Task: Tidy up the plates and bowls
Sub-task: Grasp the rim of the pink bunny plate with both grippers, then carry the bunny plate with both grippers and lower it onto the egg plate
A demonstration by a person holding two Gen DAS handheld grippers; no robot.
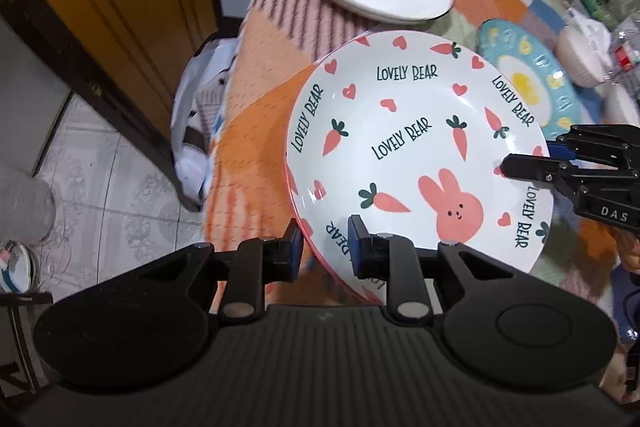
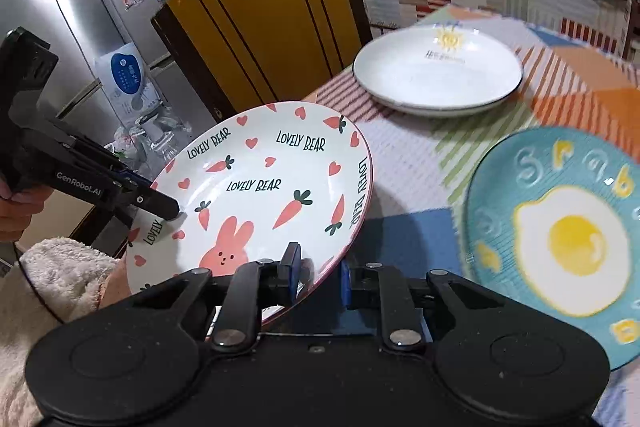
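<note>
Both hand-held grippers are clamped on the rim of the rabbit-and-carrot "LOVELY BEAR" plate (image 1: 416, 143), which is tilted above the patchwork-clothed worktop (image 1: 272, 27): the left hand-held gripper (image 1: 325, 247) pinches its near edge, one pad on the face and one beneath, and the right hand-held gripper (image 2: 320, 277) grips the opposite edge the same way. Farther along the worktop rests a white plate with a sun motif (image 2: 438, 71), and just beside the held plate lies a blue fried-egg plate (image 2: 560, 239).
</note>
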